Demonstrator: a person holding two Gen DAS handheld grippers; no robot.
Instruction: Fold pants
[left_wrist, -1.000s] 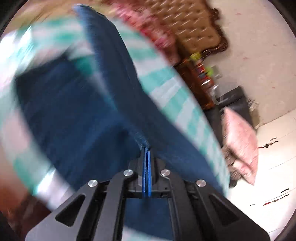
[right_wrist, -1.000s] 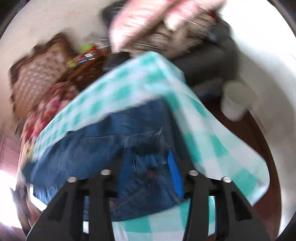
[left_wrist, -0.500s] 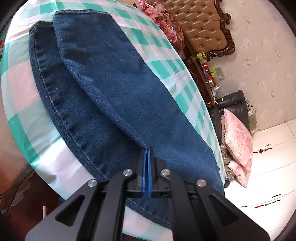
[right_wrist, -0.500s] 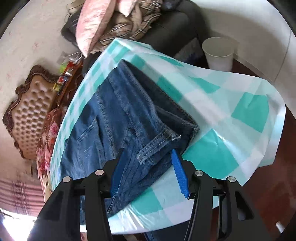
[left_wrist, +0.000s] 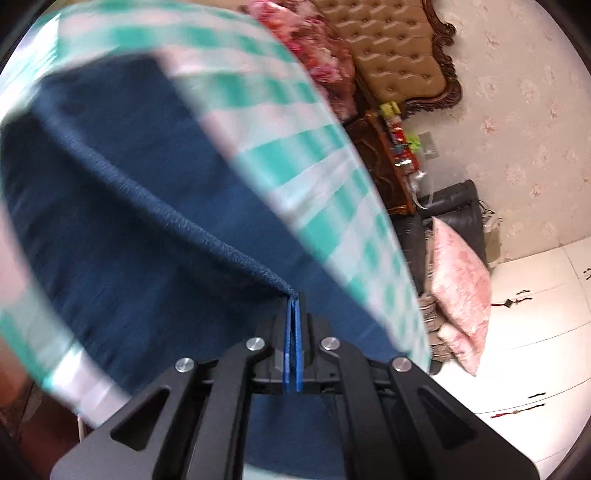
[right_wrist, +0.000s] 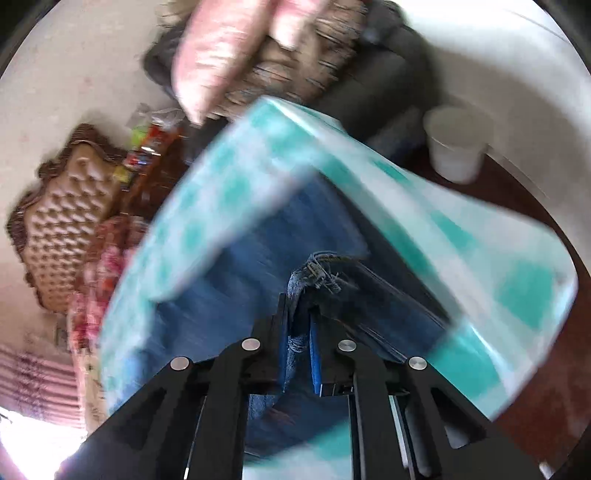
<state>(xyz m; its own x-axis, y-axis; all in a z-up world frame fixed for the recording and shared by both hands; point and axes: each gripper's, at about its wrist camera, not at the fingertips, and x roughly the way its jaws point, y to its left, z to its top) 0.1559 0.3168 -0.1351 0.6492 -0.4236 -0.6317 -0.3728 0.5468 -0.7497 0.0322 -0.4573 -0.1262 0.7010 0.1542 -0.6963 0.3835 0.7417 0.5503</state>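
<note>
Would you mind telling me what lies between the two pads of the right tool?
In the right wrist view, a bunched fold of the jeans, near the waistband, sits clamped in the right tool, whose jaws have just been closing.

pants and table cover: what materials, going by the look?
Pants: denim, most likely. Deep indigo with a matte, grainy weave, and a stitched seam with frayed threads at the waistband.

Table cover: teal and white check. It looks smooth, with a faint sheen, so probably plastic or coated cloth, but motion blur leaves that open.
</note>
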